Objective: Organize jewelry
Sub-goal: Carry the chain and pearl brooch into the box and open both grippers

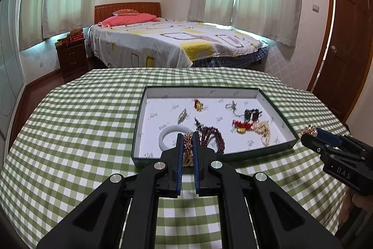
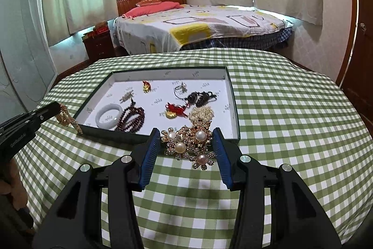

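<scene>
A shallow green box with a white floor sits on the checked table and holds several jewelry pieces: a white bangle, dark red beads, a red-and-gold charm. My left gripper is shut on a gold chain, held just above the box's near edge; the chain also shows in the right wrist view. My right gripper is shut on a gold pearl flower brooch, held above the cloth just right of the box's near right corner.
The green-and-white checked tablecloth covers the table, whose far edge drops off toward a bed. A dark nightstand stands left of the bed and a wooden door at the right.
</scene>
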